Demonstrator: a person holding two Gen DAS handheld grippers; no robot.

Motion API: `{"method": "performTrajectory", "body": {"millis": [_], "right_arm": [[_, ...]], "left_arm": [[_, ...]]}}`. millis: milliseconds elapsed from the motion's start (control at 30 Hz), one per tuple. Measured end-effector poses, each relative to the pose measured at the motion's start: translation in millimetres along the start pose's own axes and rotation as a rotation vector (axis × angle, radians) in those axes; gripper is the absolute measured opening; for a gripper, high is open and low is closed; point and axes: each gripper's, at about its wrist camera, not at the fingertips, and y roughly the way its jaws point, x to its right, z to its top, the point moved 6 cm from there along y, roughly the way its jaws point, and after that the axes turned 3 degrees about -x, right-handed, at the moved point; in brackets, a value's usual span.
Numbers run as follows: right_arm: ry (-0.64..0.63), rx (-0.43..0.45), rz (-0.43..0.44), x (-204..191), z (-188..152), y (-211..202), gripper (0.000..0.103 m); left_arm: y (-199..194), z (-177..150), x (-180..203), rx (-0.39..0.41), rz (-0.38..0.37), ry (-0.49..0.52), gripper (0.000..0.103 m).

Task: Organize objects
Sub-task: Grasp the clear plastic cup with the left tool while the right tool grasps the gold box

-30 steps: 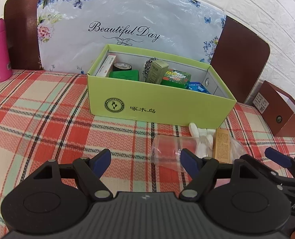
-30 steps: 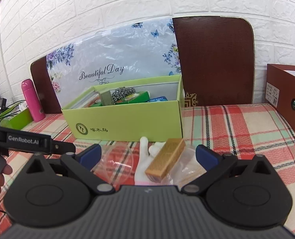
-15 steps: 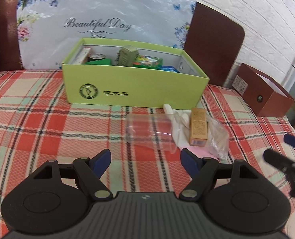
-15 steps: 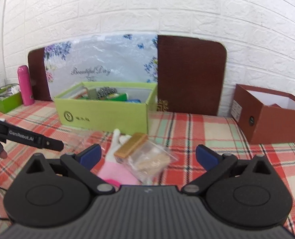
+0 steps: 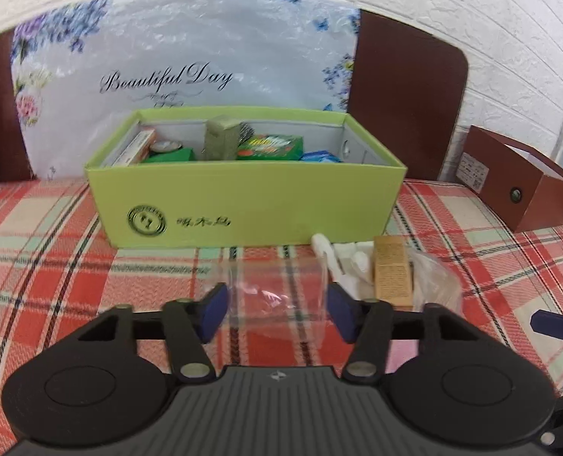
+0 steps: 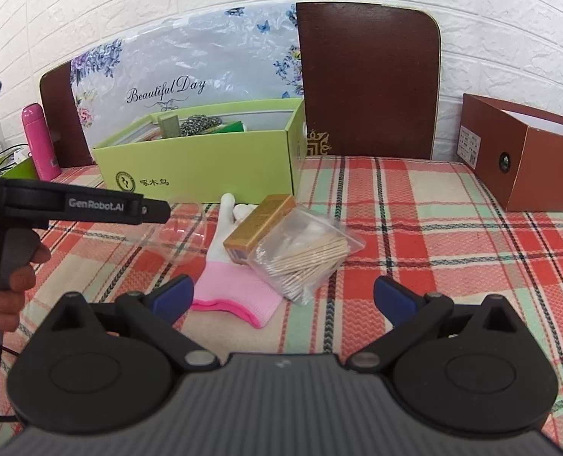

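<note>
Clear plastic cup (image 5: pixel 277 296) lies on its side on the plaid cloth (image 5: pixel 53 250), at six o'clock of the green box (image 5: pixel 243 197), between the left gripper (image 5: pixel 277 307) jaws, which are closing around it. Thin, slick walls could buckle or squirt out if squeezed hard. Right gripper (image 6: pixel 281 296) hangs spread and empty. Loose at the cup's three o'clock: one glove (image 6: pixel 236 288), one gold carton (image 6: pixel 258 220), one bag of swabs (image 6: pixel 304 258).
</note>
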Motion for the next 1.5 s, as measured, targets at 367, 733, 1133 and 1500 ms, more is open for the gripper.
{"method": "performTrajectory", "body": {"millis": [367,733,1133,1500], "right_arm": [[0.005,0.003,0.033,-25.1,18.3,29.3,0.092],[0.022,-0.047,0.000,-36.9,36.0,87.8,0.061],[-0.045,-0.012,-0.007,-44.2,35.5,82.0,0.035],[-0.115,-0.094,0.211,-80.4,3.3,41.8,0.031]], "left_arm": [[-17.8,-1.3,-57.1,0.045,0.060,-0.174,0.037],[3.7,-0.7,-56.6,0.021,0.016,-0.132,0.047],[4.2,-8.3,-54.6,-0.027,-0.045,-0.129,0.005],[-34.1,-33.1,-74.4,-0.019,0.036,-0.112,0.006]]}}
